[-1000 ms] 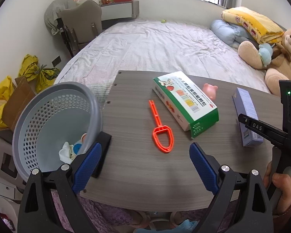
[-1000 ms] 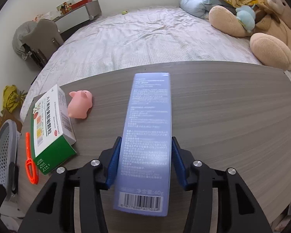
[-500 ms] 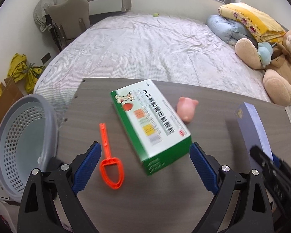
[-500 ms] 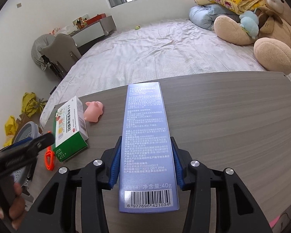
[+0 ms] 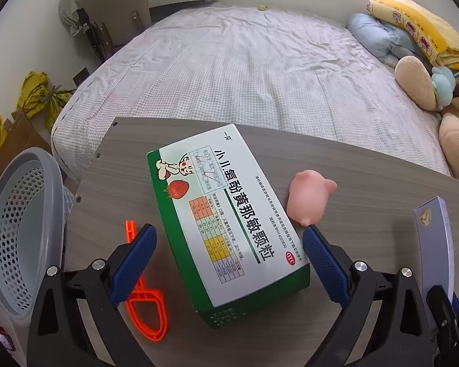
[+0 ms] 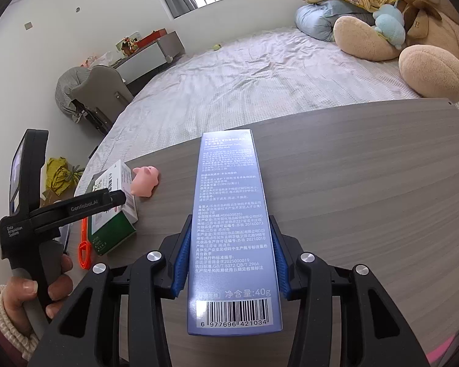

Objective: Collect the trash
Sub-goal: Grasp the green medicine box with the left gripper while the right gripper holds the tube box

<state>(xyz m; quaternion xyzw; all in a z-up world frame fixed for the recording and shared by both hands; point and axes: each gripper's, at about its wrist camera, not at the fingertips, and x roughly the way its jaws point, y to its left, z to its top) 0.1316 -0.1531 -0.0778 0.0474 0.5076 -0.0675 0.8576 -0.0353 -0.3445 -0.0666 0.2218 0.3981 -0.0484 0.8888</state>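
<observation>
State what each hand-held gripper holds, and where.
Right hand-held gripper clamps the blue box by its long sides near the barcode end. Left hand-held gripper holds nothing.

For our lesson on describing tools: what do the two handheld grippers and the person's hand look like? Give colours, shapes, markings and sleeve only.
Both the left gripper and the right gripper have black angular frames, silver round bolts and ribbed blue pads. Seen from the right wrist, the left one's black body reads "GenRobot.AI" and "Data Acquisition System". The hand wears a cream ribbed cuff.
</observation>
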